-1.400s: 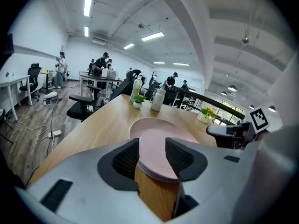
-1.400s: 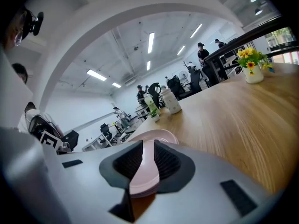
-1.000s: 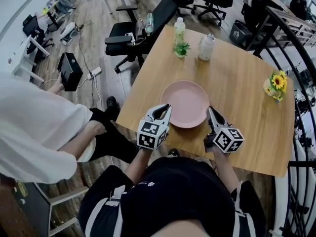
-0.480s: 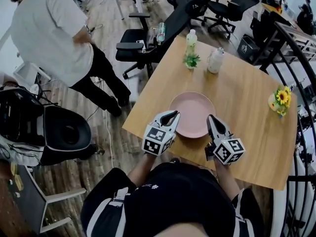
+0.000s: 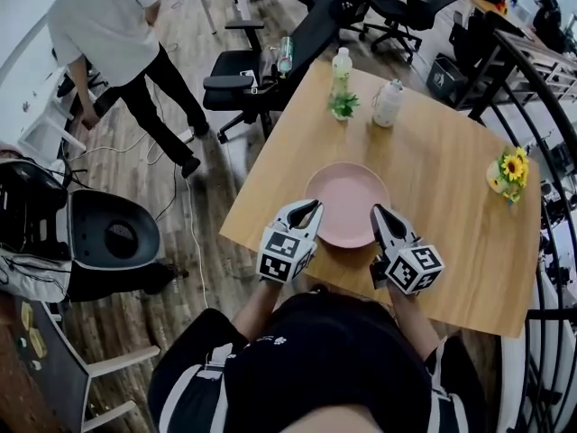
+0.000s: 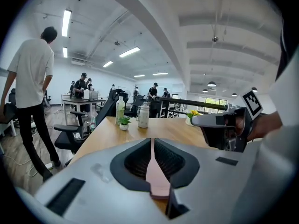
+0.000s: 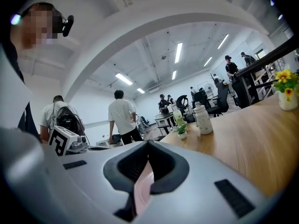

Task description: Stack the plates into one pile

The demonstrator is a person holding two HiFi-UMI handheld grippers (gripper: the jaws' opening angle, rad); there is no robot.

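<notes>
Left gripper [image 5: 309, 209] and right gripper [image 5: 378, 212], head view: both at the near rim of a pink plate [image 5: 347, 192], one on each side. Plate lies on the wooden table [image 5: 451, 152], toward the near edge. At the far edge stand a clear bottle [image 5: 341, 63], a small potted plant [image 5: 343, 105] and a white bottle [image 5: 388, 103]. Sunflower vase [image 5: 505, 173] at the right edge. Person in a white shirt [image 5: 104, 16] stands on the floor, well apart from the table.

Left gripper view: jaws closed onto the plate's thin pink rim [image 6: 157, 181], pads pressing it from both sides. Right gripper shows at the right.

Right gripper view: jaws closed the same way, pink rim [image 7: 142, 190] clamped between the pads. Tabletop runs off to the right.
</notes>
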